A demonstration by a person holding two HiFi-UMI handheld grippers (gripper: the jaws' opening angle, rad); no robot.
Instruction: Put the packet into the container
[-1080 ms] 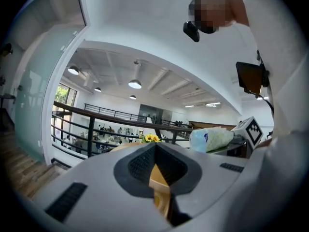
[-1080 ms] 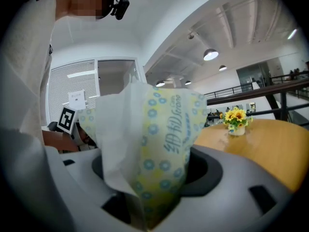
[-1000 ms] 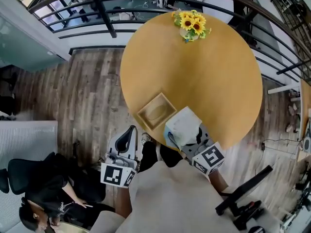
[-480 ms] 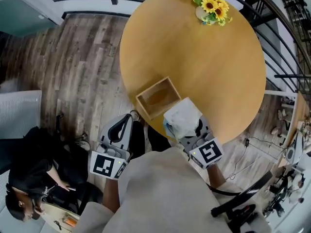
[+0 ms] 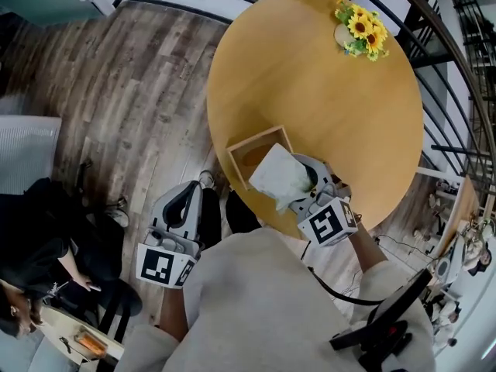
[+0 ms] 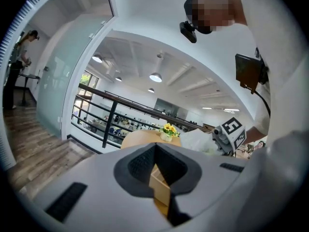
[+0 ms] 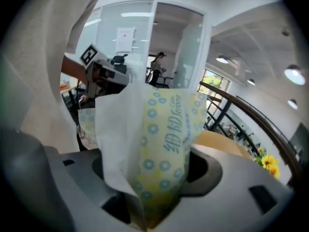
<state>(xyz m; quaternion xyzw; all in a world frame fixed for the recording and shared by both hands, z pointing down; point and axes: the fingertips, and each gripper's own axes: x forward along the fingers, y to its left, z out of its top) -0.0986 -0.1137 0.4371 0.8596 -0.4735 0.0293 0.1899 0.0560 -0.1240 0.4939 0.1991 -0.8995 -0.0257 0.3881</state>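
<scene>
Packet, white with blue-dotted yellow print, clamped between the jaws of my right gripper, which stand wide on it. It overlaps the 4 o'clock corner of the wooden container, which sits at the 7 o'clock edge of the table. My left gripper is empty, jaw tips together, off the table at the container's 8 o'clock. Sunflowers at the table's 1 o'clock.

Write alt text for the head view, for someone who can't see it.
Seen from above, the right gripper holds a white packet over an open wooden container at the near edge of a round table. The left gripper hangs empty off the table; sunflowers stand at its far edge.
</scene>
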